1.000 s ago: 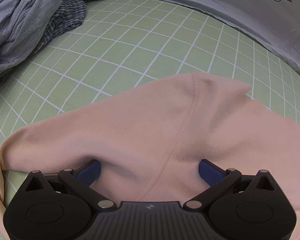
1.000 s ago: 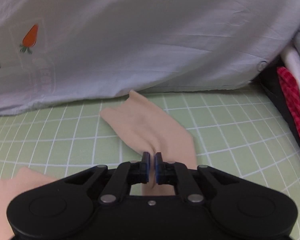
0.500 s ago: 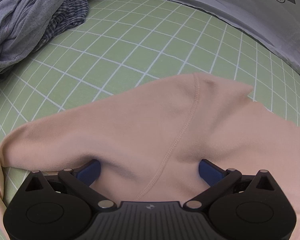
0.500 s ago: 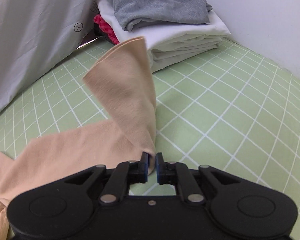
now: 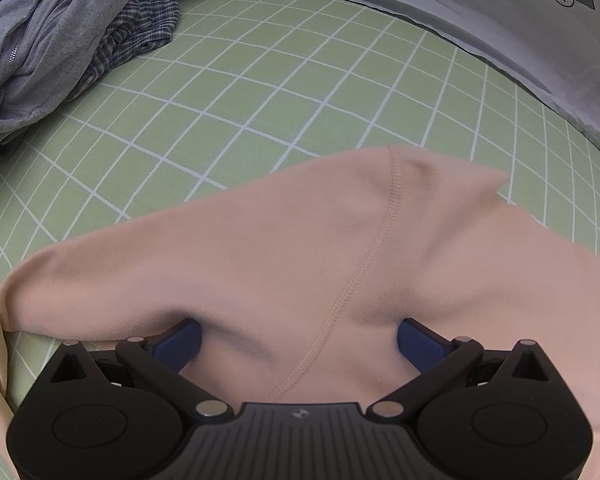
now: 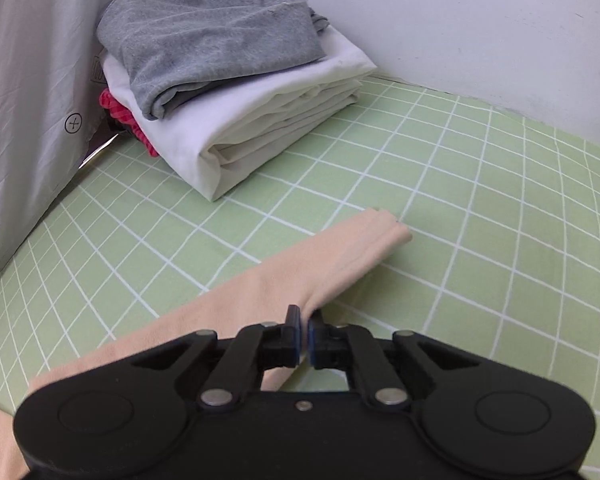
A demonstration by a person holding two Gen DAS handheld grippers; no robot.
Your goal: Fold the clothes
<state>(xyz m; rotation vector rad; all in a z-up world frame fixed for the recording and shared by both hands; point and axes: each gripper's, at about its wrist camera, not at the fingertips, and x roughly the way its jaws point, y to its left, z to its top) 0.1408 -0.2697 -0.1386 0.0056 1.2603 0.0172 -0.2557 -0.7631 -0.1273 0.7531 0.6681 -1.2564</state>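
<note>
right gripper (image 6: pixel 304 330) jaws pinched on peach fabric sleeve (image 6: pixel 340 256) | green checked sheet (image 6: pixel 480 240) | folded stack of grey, white and red clothes (image 6: pixel 236 92) behind

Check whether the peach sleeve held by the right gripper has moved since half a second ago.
Yes. The peach sleeve, raised toward the folded stack before, now lies stretched on the green grid sheet, pinched by the right gripper.

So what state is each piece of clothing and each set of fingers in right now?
Peach garment: spread flat, sleeve stretched out.
Left gripper: fingers open, pressing on the garment.
Right gripper: fingers shut on the sleeve.
Grey top: folded, stacked on white laundry.
Grey jacket: crumpled.
</note>
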